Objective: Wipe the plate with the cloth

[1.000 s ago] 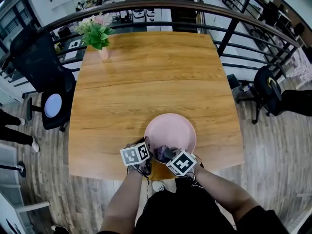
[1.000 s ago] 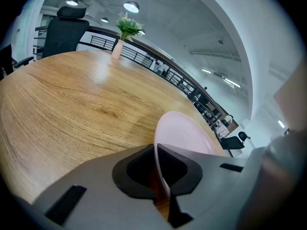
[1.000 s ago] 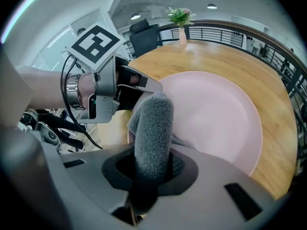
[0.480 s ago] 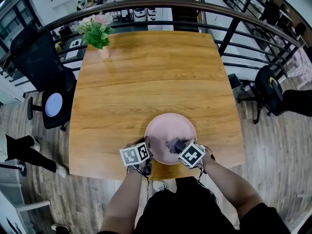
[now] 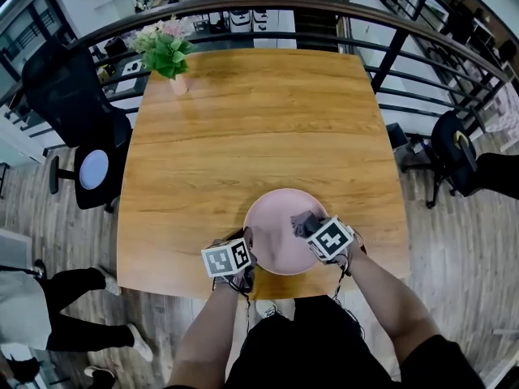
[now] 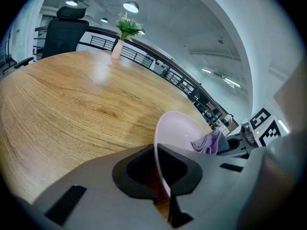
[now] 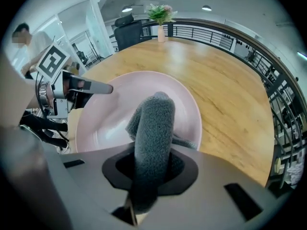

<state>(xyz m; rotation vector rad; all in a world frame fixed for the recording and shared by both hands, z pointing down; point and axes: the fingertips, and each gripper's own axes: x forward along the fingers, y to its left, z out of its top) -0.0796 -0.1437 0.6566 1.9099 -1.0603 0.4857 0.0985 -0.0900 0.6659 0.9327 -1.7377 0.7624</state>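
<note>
The left claw [image 6: 161, 176] was almost pressed together, pinching the rim of the pink plate [image 6: 178, 128]. The right claw [image 7: 149, 178] gripped the gray cloth [image 7: 154, 123], held against the plate's inside, at the near edge of the wooden surface [image 5: 243, 120].

A dark metal railing with a brown handrail [image 5: 268, 6] curved behind the far edge of the light wooden bench [image 5: 259, 120]. A black office chair [image 5: 69, 96] stood beyond its left edge on wood-plank floor [image 5: 454, 250].
</note>
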